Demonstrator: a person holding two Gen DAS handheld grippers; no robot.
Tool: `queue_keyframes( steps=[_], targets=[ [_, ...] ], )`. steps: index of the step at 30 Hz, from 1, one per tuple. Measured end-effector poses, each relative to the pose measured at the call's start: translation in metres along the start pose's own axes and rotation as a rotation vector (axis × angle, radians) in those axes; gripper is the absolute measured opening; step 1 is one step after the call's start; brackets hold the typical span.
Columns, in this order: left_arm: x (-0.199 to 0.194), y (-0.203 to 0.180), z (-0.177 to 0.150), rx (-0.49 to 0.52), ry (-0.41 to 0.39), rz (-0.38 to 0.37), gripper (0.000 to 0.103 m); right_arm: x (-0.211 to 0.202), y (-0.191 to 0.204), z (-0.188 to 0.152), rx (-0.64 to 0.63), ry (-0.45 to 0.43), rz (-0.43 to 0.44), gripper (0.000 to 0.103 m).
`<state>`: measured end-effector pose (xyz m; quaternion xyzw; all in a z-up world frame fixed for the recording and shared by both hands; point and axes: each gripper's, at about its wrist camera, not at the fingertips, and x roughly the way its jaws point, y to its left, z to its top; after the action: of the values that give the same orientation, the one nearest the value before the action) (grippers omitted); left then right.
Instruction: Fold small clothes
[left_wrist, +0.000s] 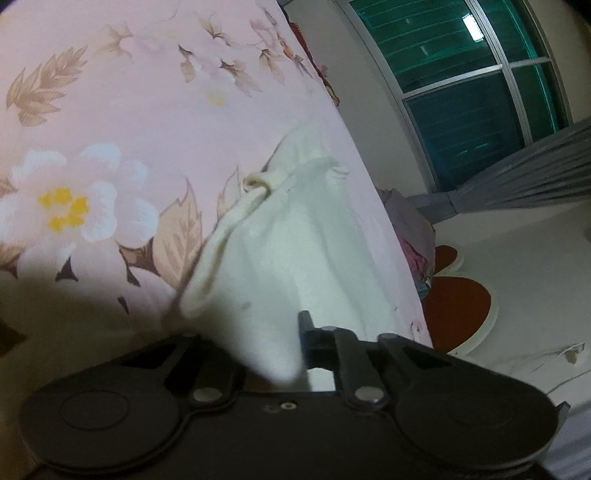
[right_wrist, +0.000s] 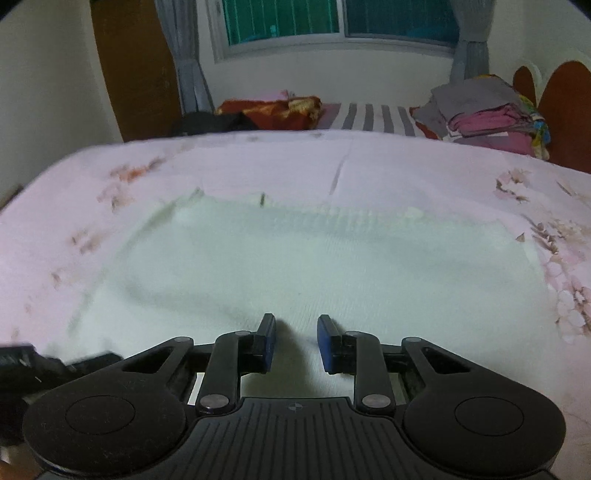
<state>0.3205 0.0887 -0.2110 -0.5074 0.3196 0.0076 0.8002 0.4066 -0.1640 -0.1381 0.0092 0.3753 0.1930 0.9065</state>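
Left tool (left_wrist: 301, 343): its jaws are closing tight on a corner of the white garment (left_wrist: 295, 251), and the cloth is bunching over one finger and hiding it.
Right tool (right_wrist: 296, 341): its blue-padded fingers (right_wrist: 267, 341) are standing partly apart just above the cloth, pinching nothing.
White garment: in the right wrist view it is lying spread flat on the bed (right_wrist: 295, 166); in the left wrist view its gripped edge is lifting into a fold.
Bed: a pink flowered sheet is covering it.
Farther off: folded clothes (right_wrist: 487, 114) are sitting stacked at the far right, beneath a window (right_wrist: 332, 18) with grey curtains.
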Motion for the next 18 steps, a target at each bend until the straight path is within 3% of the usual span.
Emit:
queue_keyframes(
  steps=[5,8,13,18],
  targets=[
    [-0.006,-0.016,-0.003,0.061,-0.037,0.026,0.007,0.006,0.016,-0.013,-0.134,-0.042,-0.064,0.026],
    [-0.012,-0.043,-0.008,0.201,-0.071,0.051,0.007,0.008,0.017,-0.021,-0.149,-0.080,-0.074,0.026],
    [-0.010,-0.105,-0.020,0.471,-0.091,0.026,0.007,0.002,0.002,-0.014,-0.042,-0.074,-0.014,0.026],
    [0.017,-0.173,-0.057,0.733,0.015,-0.056,0.007,-0.039,-0.047,-0.016,0.169,-0.121,0.009,0.026]
  ],
)
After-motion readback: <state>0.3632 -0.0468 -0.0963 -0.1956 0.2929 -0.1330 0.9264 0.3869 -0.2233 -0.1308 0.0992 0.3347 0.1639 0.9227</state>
